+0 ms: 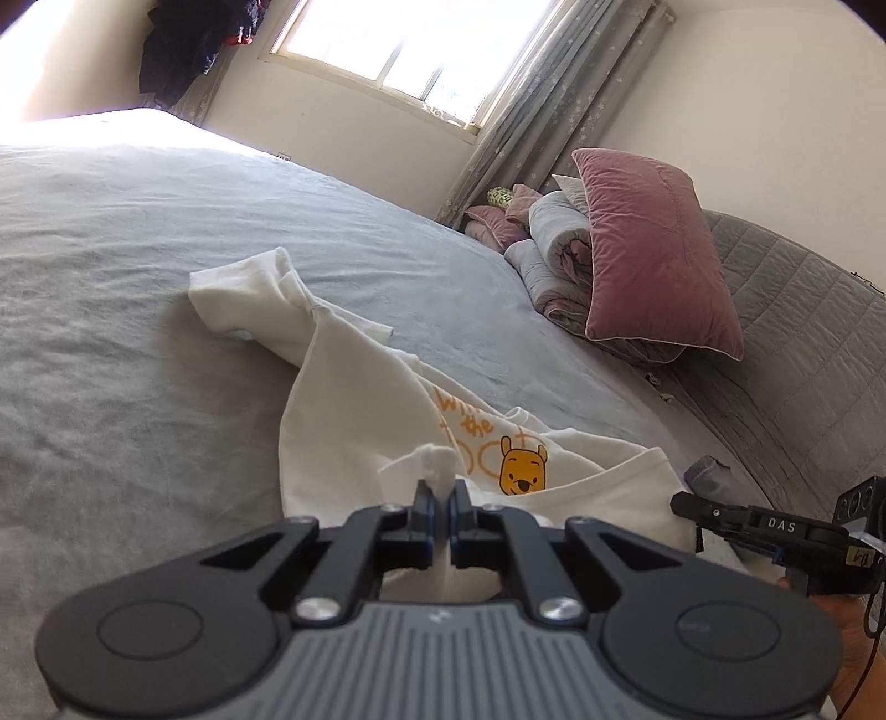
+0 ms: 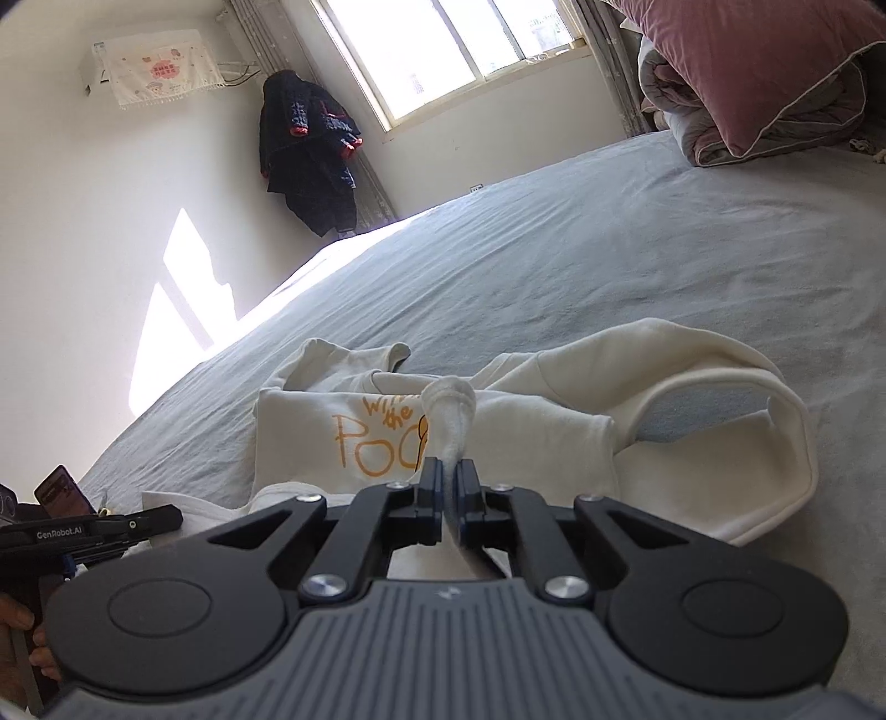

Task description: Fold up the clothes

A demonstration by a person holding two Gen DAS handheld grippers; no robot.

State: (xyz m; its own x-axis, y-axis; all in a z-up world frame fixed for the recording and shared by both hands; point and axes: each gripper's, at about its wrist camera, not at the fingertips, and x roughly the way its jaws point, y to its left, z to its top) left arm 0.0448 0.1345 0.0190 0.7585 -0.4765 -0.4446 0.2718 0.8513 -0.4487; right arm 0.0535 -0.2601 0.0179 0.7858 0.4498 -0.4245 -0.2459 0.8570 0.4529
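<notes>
The white sweatshirt [image 1: 354,399] lies crumpled on the grey bed sheet [image 1: 111,277], its front showing orange lettering and a yellow cartoon bear [image 1: 523,471], one sleeve [image 1: 238,293] trailing away across the bed.

Both grippers are held low over the near edge of the garment, side by side and pointing across the bed toward the window [image 1: 410,50]. The left gripper [image 1: 441,501] has its jaws pressed almost together, with a bunched tuft of the white cloth pinched between them and sticking up past the fingertips. The right gripper [image 2: 447,482] is clamped the same way, a soft rolled wad of fabric rising out from between its pads. At the frame edges a hand [image 2: 22,637] grips the left tool's handle, though only a sliver of it shows, so its exact hold is hard to read.

The cloth looks thick and fleecy, with ribbed hems; in the right wrist view the neckline or hem [image 2: 775,421] loops open in a wide curve. The sheet is lightly wrinkled. At the head of the bed sit a pink velvet pillow [image 1: 659,249] and a rolled grey quilt [image 1: 554,249], and a dark jacket [image 2: 310,155] hangs in the corner.
</notes>
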